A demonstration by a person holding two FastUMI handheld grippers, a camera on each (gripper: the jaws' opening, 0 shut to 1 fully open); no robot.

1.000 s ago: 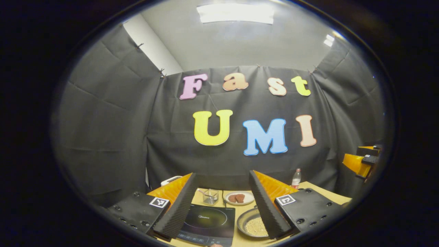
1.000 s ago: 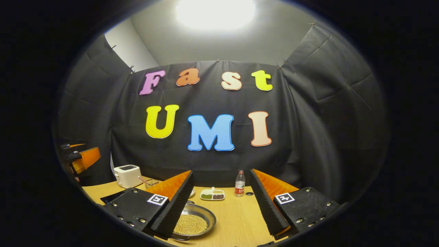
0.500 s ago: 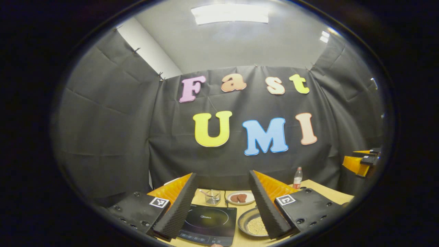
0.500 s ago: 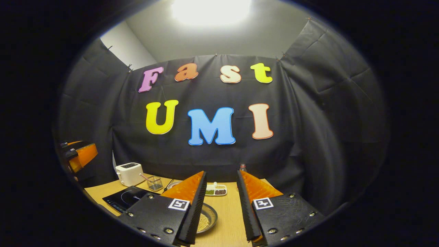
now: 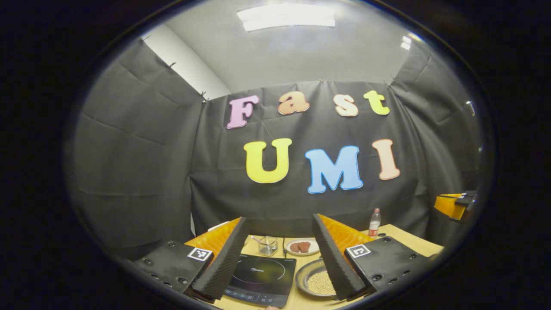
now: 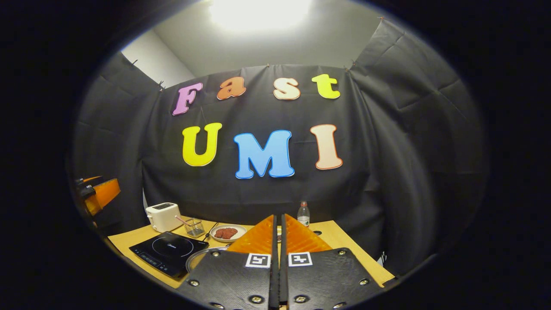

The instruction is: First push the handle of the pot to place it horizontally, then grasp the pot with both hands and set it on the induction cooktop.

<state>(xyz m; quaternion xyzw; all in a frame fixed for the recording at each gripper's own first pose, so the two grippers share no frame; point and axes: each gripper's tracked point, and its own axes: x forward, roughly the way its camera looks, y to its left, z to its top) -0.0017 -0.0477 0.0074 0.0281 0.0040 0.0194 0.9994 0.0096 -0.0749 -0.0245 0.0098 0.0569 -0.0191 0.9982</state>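
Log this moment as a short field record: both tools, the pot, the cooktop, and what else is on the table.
left tool: open, above the table, holding nothing
right tool: shut, nothing between its fingers
pot: on the table right of the cooktop, holding small pale grains
induction cooktop: bare
handle: cannot tell
also on table: toaster, wire basket, plate with brown food, bottle

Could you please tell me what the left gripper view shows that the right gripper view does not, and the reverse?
Left gripper view: the pale grains filling the pot, and the left gripper held open. Right gripper view: the right gripper shut on nothing, and the whole white toaster. Both: the induction cooktop, the plate of meat, the bottle and the tan table.
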